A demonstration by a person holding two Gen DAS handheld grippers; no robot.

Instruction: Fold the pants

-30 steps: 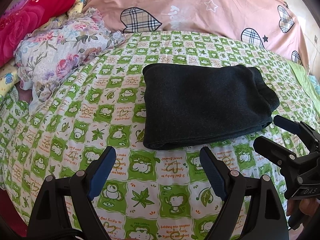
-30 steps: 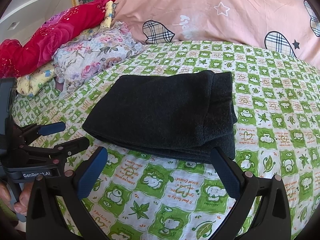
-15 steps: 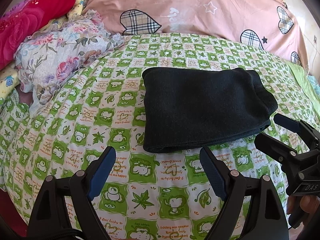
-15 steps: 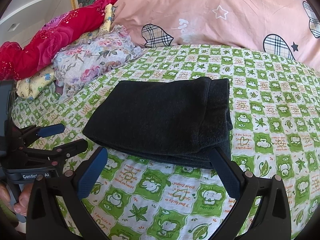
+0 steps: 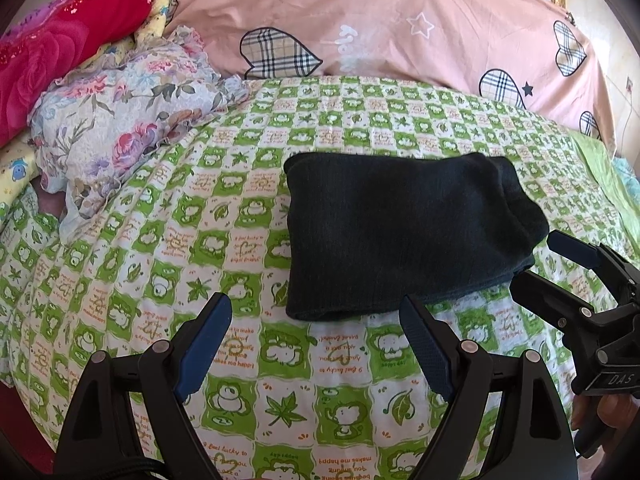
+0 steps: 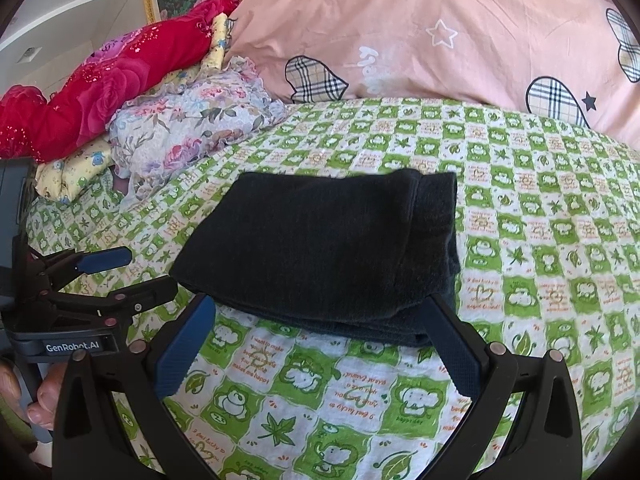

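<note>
The dark pants lie folded into a compact rectangle on the green patterned bedsheet; they also show in the right wrist view. My left gripper is open and empty, just short of the pants' near edge. It also shows at the left of the right wrist view. My right gripper is open and empty at the pants' near edge, without touching them. It appears at the right of the left wrist view.
A large pink pillow lies across the head of the bed. A floral cloth and a red blanket are piled at the far left. The bed's near edge lies just below the grippers.
Both grippers have drawn back and lifted a little, so the folded pants sit lower and farther in the views. The pants have not moved; both jaws stay open.
</note>
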